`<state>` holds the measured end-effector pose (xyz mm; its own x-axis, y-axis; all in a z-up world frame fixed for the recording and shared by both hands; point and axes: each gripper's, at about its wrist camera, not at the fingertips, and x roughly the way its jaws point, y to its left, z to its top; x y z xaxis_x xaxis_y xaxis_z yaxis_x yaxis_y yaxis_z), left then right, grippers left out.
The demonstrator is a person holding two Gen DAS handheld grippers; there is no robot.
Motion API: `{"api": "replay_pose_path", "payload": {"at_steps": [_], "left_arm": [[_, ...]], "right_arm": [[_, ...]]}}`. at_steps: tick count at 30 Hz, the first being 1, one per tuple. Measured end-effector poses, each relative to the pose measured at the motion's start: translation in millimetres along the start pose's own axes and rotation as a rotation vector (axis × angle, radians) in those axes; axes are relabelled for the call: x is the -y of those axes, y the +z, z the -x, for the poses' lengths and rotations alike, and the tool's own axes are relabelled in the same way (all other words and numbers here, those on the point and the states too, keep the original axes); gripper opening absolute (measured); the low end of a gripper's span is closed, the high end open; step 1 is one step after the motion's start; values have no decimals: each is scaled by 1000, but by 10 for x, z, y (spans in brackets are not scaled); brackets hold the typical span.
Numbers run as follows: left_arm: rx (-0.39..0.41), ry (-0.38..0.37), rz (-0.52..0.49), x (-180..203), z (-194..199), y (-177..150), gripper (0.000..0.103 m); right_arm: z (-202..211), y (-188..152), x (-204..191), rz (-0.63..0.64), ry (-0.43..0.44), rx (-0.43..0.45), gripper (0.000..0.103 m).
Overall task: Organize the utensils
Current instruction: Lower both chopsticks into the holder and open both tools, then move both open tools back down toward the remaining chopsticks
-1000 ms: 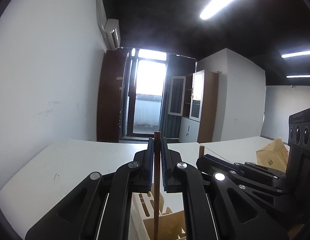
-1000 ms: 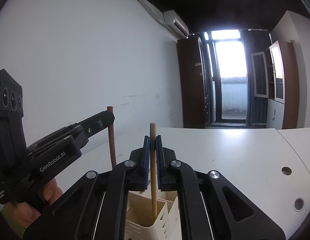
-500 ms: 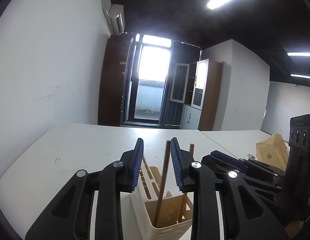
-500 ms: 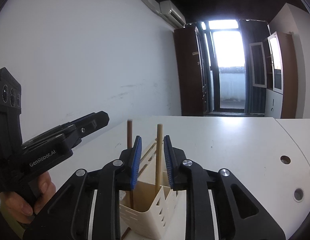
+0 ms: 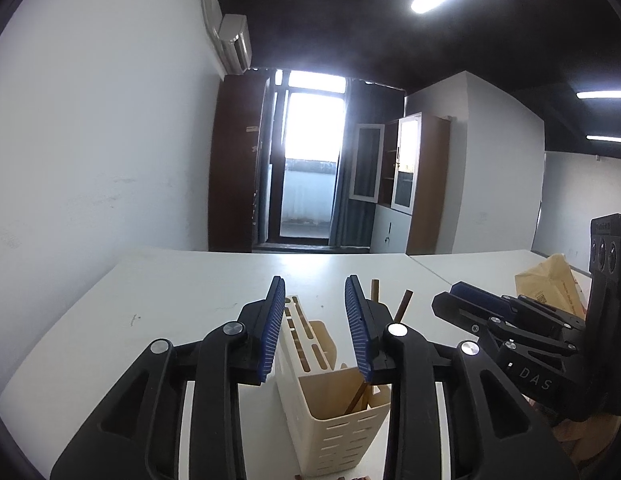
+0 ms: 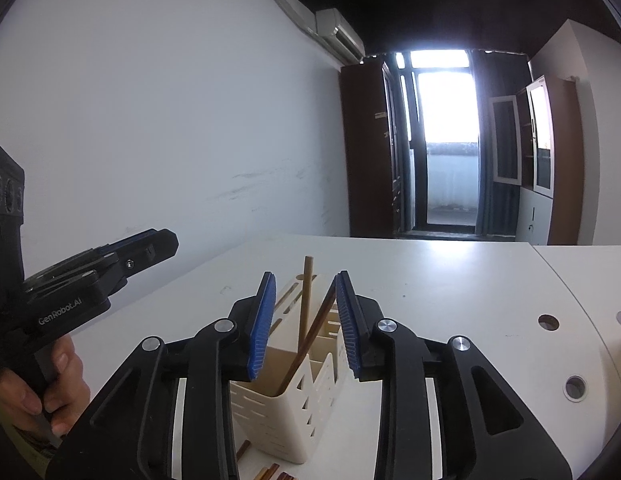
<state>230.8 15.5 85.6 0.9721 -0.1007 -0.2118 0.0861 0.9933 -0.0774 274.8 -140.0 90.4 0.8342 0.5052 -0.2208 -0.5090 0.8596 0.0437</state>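
- With both sticks dropped in, left claw (image 5: 316, 326) and right claw (image 6: 304, 322) gape wide, empty.
- Chopsticks (image 6: 306, 300) lean inside cream holder (image 6: 278, 412) on the surface (image 6: 450, 280), near its left edge.
- More sticks apparently lie below the holder; too cropped to confirm.

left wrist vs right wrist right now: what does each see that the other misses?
Left wrist only: the right claw from the side, a brown paper bag on the table, lit ceiling lights.

Right wrist only: the left claw from the side, the hand gripping it, round holes in the tabletop.

Both: the cream utensil holder with two chopsticks leaning inside, the white table, the balcony door. Each view's own claw is open, holding nothing.
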Motion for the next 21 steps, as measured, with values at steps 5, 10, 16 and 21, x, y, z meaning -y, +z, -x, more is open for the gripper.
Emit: {"api": "replay_pose_path", "payload": {"at_steps": [5,10,16,21], "left_arm": [[-68,45,-65,53,52,-113,41],[-143,63,-63,1,61,-337,43],[-174,78,-58,-40,154,-476,46],[-214,84,-70,-25,198,-623,49]], "right_arm": [[119,-178,49,-22,-27,-49,44],[154,-380,62,-24,-56,-105,47],[205,-520,-7,-7,-53,-150,54],[252,-629,-4,-13,-45,-176,56]]}}
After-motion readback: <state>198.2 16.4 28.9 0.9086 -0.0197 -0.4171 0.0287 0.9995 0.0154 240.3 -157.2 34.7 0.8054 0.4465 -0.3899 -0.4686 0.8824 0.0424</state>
